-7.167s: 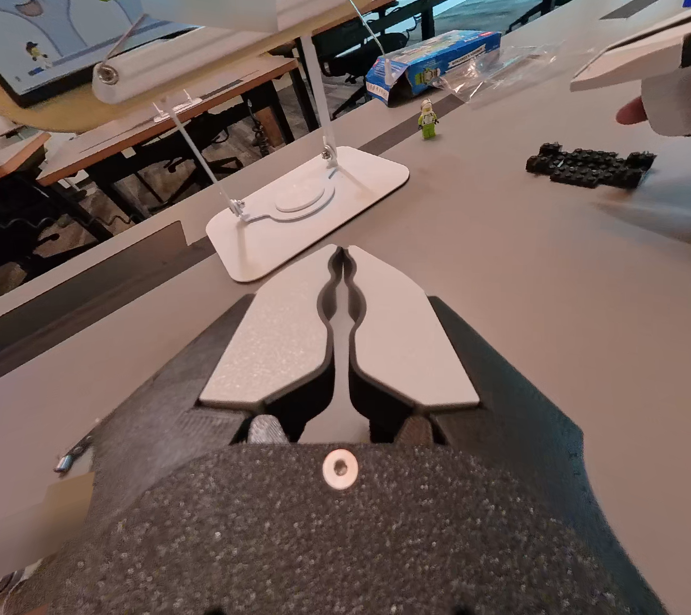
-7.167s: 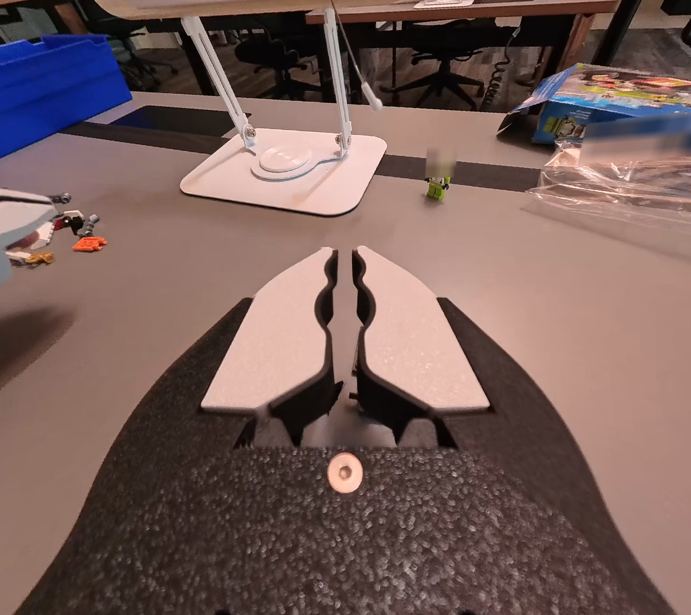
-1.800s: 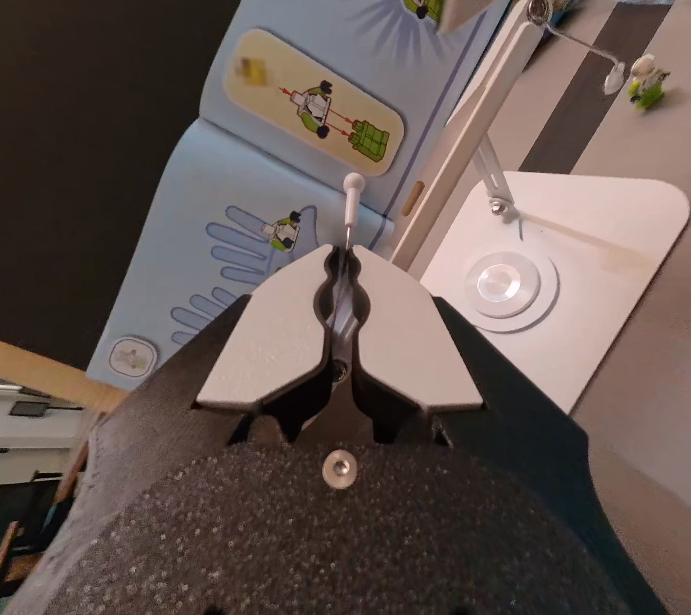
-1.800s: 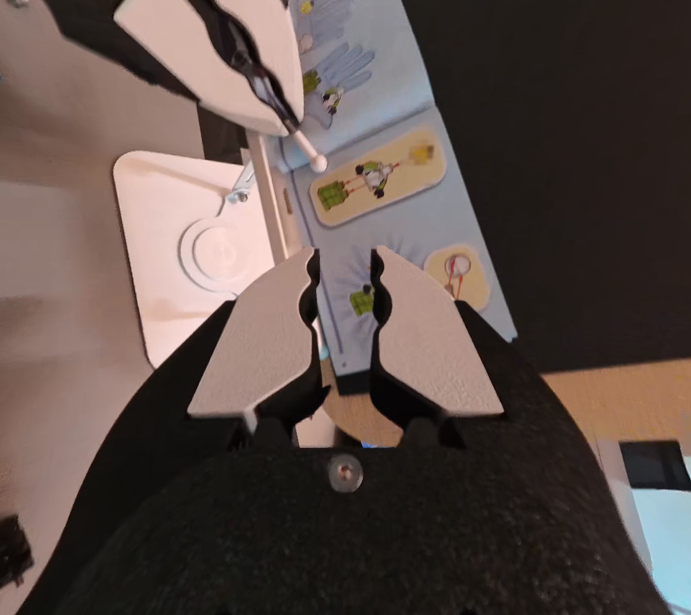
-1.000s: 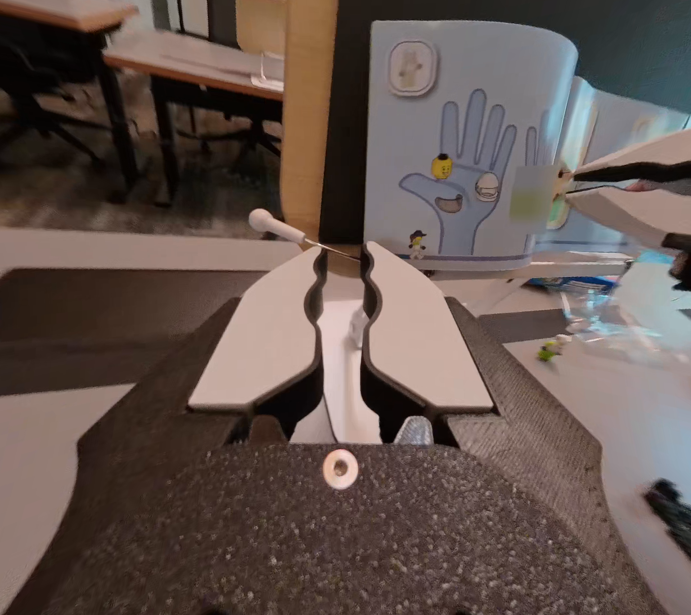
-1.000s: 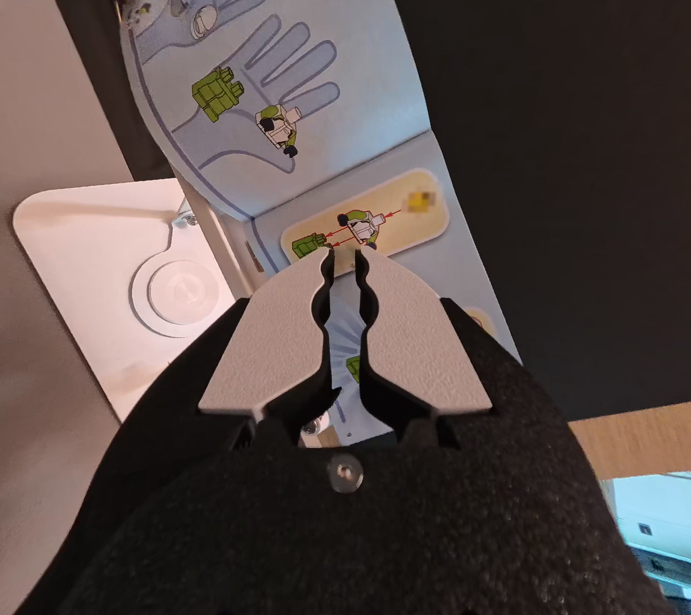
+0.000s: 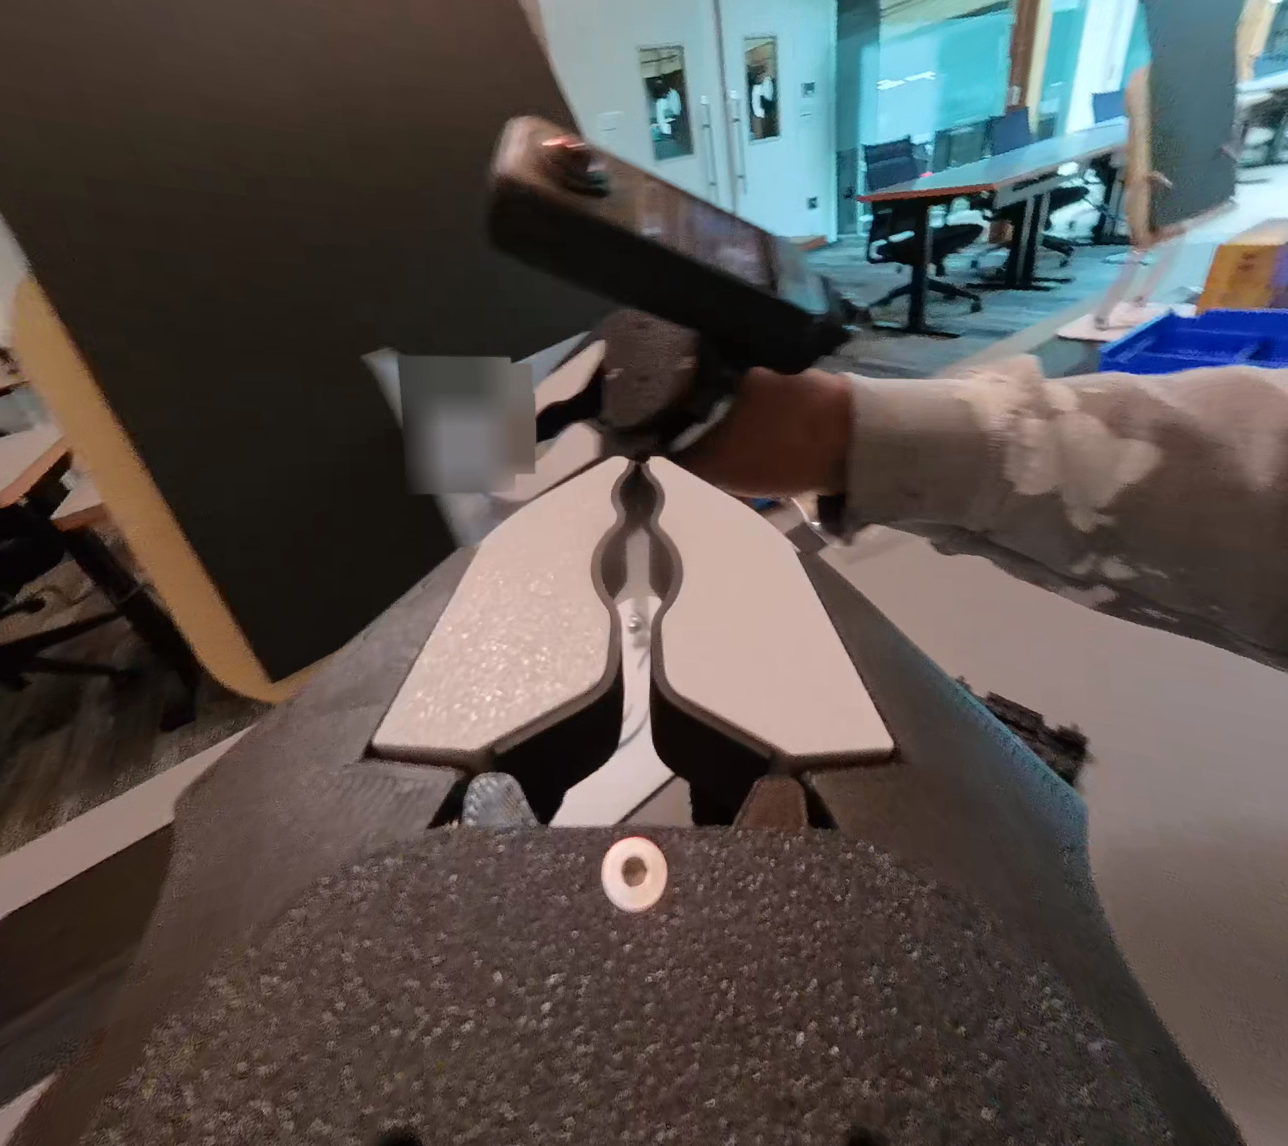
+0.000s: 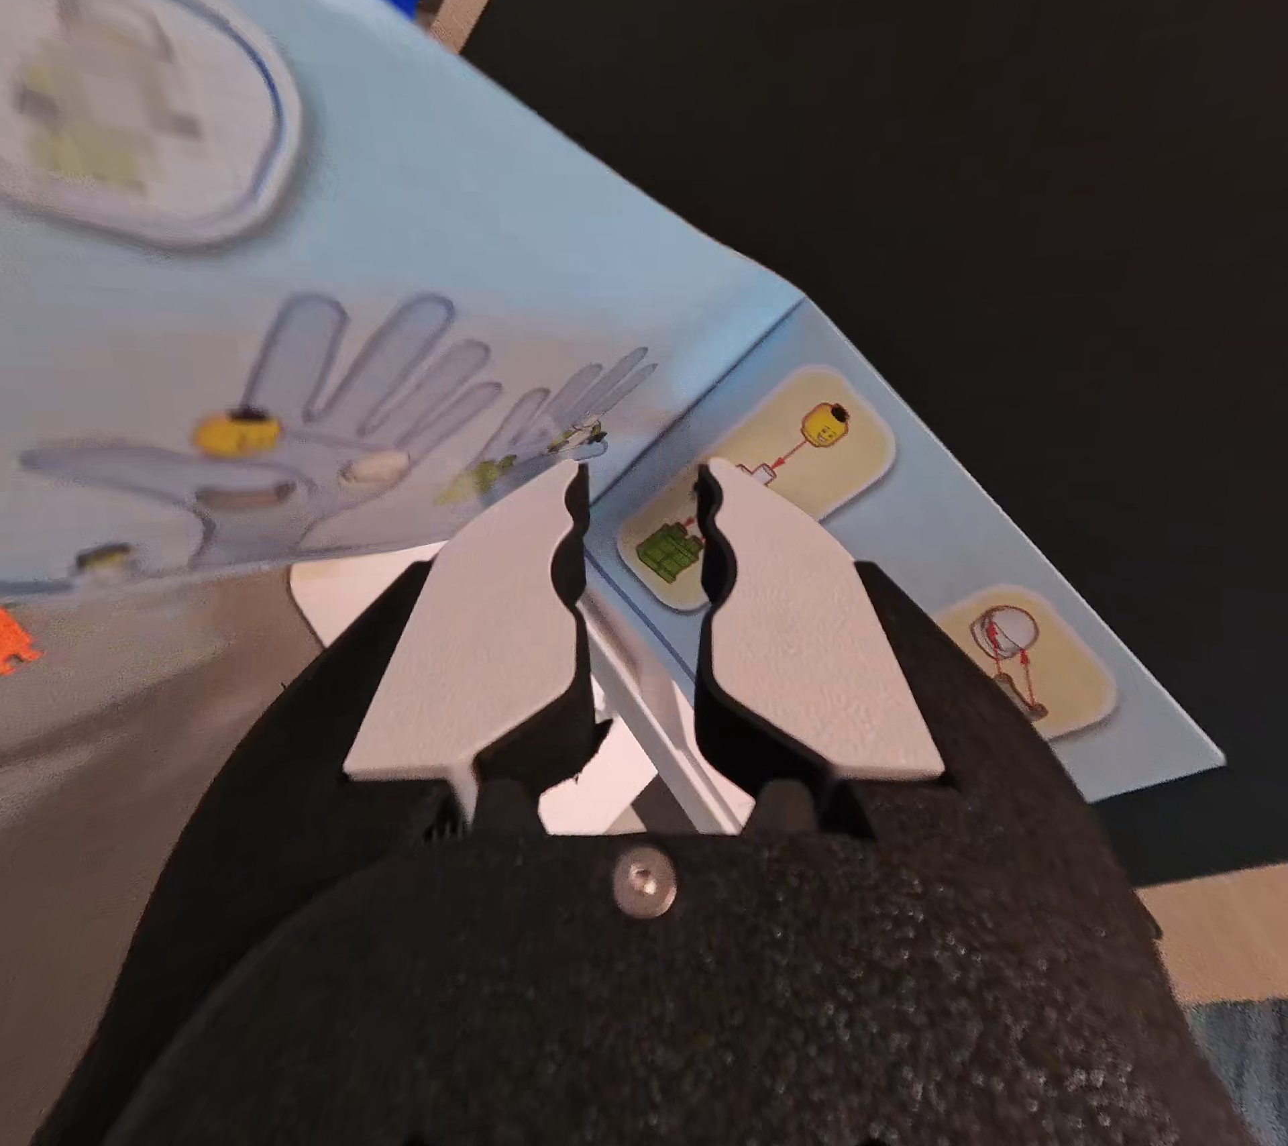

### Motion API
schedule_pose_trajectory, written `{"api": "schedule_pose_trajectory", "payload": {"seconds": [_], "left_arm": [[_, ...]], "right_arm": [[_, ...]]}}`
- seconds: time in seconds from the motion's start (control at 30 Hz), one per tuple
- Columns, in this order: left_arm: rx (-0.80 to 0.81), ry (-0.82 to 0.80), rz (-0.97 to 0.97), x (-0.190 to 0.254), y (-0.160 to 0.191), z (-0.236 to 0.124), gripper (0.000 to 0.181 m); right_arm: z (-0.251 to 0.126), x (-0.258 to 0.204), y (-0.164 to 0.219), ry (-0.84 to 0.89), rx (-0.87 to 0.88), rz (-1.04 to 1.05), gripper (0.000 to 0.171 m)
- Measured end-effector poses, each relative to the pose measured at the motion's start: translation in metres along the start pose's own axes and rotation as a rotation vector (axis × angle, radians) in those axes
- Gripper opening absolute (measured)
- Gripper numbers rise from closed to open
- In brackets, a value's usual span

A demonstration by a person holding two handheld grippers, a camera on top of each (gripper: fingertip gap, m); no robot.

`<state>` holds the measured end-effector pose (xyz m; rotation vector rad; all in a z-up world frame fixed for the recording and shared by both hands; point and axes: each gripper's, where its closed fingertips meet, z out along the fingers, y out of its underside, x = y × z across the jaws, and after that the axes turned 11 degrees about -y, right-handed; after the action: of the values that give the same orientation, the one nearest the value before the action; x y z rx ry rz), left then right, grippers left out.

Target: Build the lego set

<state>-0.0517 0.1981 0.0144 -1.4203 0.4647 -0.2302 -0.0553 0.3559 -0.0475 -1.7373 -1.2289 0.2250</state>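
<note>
Left tongs (image 7: 635, 471) closed with tips touching, empty, right tongs (image 8: 640, 475) parted, pale-blue paper instruction booklet (image 8: 432, 304) just beyond their tips, white stand base (image 8: 334, 590) below.

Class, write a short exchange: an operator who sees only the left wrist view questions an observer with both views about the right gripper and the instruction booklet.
Operator: I see the right gripper only from the side. Is it open?
Observer: Yes. In its own view the right gripper has its jaws clearly apart.
Operator: I see only the dark back of the board. Where is the booklet?
Observer: The light blue booklet is just ahead of that gripper, its left page bowing outward.
</note>
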Motion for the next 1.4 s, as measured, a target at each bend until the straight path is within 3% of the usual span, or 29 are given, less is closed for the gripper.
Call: {"api": "schedule_pose_trajectory", "payload": {"seconds": [0.1,0.2,0.23,0.33,0.43,0.53,0.77,1.4], "left_arm": [[-0.075,0.047,0.044,0.017,0.012,0.012,0.0],[-0.166,-0.034,0.036,-0.014,0.039,0.053,0.0],[-0.211,-0.067,0.055,-0.03,0.051,0.068,0.0],[-0.348,-0.109,0.147,-0.064,0.09,0.105,0.0],[-0.397,-0.145,0.304,-0.081,0.106,0.123,0.0],[-0.388,-0.154,0.418,-0.082,0.104,0.13,0.0],[-0.375,-0.15,0.48,-0.081,0.104,0.133,0.0],[-0.355,-0.111,0.495,-0.078,0.103,0.139,0.0]], "right_arm": [[0.006,-0.001,-0.002,0.012,-0.02,0.011,0.03],[0.008,-0.001,-0.004,0.01,-0.019,0.047,0.031],[0.006,0.003,-0.003,0.015,-0.017,0.064,0.023],[-0.001,0.008,0.003,-0.012,-0.009,0.118,0.027],[-0.015,0.012,0.011,-0.022,0.012,0.09,0.029],[-0.038,0.017,0.026,-0.003,0.028,-0.047,0.029],[-0.072,0.02,0.087,0.064,-0.077,-0.601,0.025],[-0.061,0.037,0.106,0.05,-0.236,-0.989,0.017]]}}
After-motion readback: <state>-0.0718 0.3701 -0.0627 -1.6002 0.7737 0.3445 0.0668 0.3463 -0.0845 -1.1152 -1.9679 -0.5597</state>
